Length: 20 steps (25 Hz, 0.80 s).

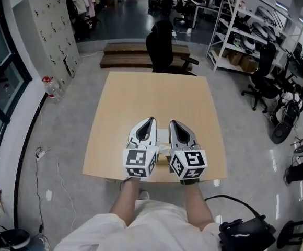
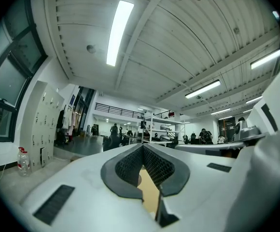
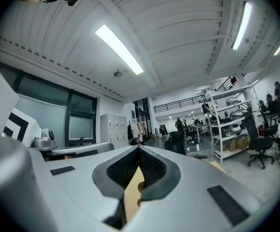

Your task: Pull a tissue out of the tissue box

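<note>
From the head view I see both tongs low over the near edge of the wooden table (image 1: 151, 95), side by side and pointing toward its far edge. The left gripper (image 1: 151, 120) has its jaws closed; in its own view the ribbed pads meet at the tips with nothing caught between them, and only the table's tan top shows through the slit lower down. The right gripper (image 1: 172, 122) is the same: tips pressed together, empty, with table showing behind the gap. In the narrow space between the two grippers, close to the table's near edge, a pale boxy shape shows. I take it for the tissue box (image 1: 163, 138), but the grippers hide most of it and I cannot make out a tissue. Neither pair of jaws touches it as far as I can see. A black office chair (image 1: 162, 48) stands at the table's far edge, a water bottle (image 1: 52, 88) sits on the floor off the table's left side, and metal shelves (image 1: 245, 35) stand beyond its far right corner.
</note>
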Available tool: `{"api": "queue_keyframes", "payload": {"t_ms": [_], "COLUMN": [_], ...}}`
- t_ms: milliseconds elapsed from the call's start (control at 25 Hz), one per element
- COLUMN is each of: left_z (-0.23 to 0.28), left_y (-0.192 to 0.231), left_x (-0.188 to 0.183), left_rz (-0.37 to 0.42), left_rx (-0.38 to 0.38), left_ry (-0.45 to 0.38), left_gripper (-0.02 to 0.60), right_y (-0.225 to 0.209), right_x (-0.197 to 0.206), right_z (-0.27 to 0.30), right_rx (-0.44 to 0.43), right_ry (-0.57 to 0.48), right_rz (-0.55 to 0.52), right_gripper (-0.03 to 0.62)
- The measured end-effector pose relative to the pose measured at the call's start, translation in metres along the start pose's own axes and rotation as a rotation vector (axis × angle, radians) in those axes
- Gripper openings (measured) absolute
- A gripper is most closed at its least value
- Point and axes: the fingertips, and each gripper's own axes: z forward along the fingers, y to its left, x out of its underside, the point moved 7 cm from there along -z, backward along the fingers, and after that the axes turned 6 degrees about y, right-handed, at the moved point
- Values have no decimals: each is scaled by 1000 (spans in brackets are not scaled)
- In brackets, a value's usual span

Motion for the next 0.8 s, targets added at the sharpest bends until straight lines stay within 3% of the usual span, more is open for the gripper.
{"api": "queue_keyframes", "payload": {"t_ms": [320,800], "left_z": [33,99], "left_y": [48,73], "left_x": [10,34], "left_rz": [-11,-35], "left_rx": [53,45], "left_ry": [43,100], "left_gripper": [-9,-9], "right_y": [8,-37], "right_x": [-1,17], "right_z": [53,106], "right_rx": [18,57], "right_ry": [15,93], "right_rz": [-7,4], "right_gripper": [2,2]}}
